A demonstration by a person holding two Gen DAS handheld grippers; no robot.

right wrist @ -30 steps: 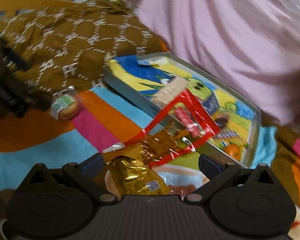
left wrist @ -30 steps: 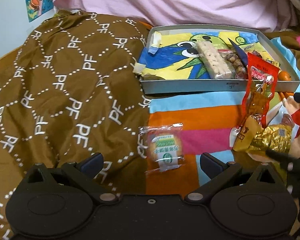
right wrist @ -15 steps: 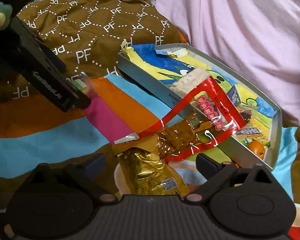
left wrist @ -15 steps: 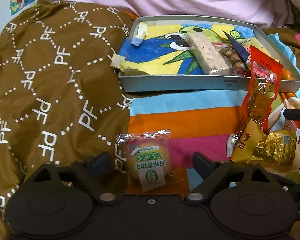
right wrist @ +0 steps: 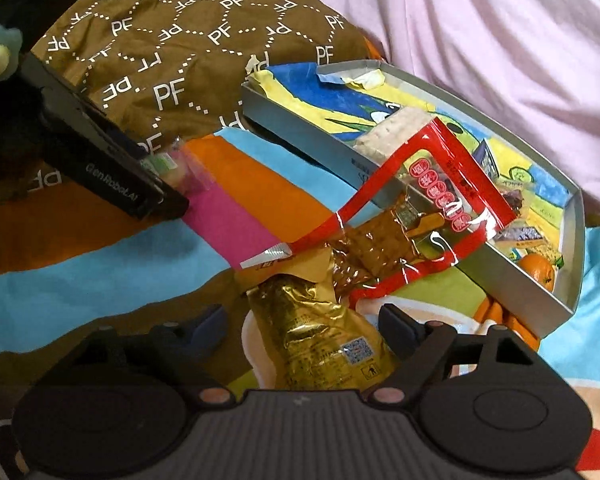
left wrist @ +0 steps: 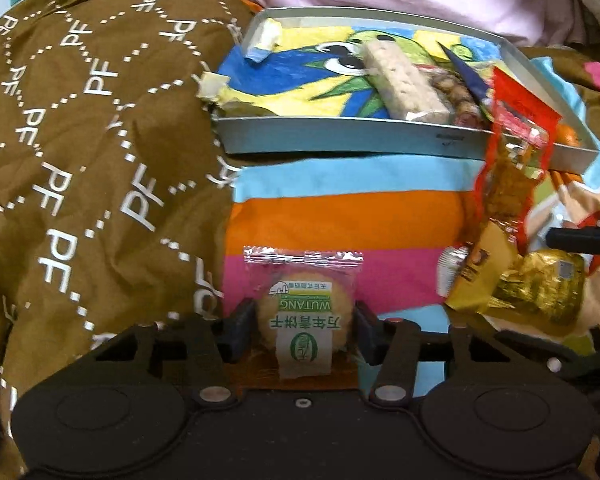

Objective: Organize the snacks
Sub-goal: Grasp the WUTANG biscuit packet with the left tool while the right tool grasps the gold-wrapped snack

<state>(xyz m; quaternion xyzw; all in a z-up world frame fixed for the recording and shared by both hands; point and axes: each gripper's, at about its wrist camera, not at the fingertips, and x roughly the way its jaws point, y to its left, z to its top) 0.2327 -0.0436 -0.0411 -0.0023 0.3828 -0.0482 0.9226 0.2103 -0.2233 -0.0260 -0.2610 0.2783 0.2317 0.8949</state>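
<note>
The left gripper pinches a clear-wrapped round cookie between both pads, low over the striped bedcover. The right gripper stands spread around a gold foil packet, not squeezing it. Nearer the grey tray than that packet, a red snack pouch leans on the tray's front wall. Left of the tray lies a brown "PF" quilt; behind it, pink cloth.

The wrapped round biscuit shows "WUTANG" upside down on its green label, the brown cloth repeats white "PF" letters, and the left gripper carries "GenRoboAI" on its side.
</note>
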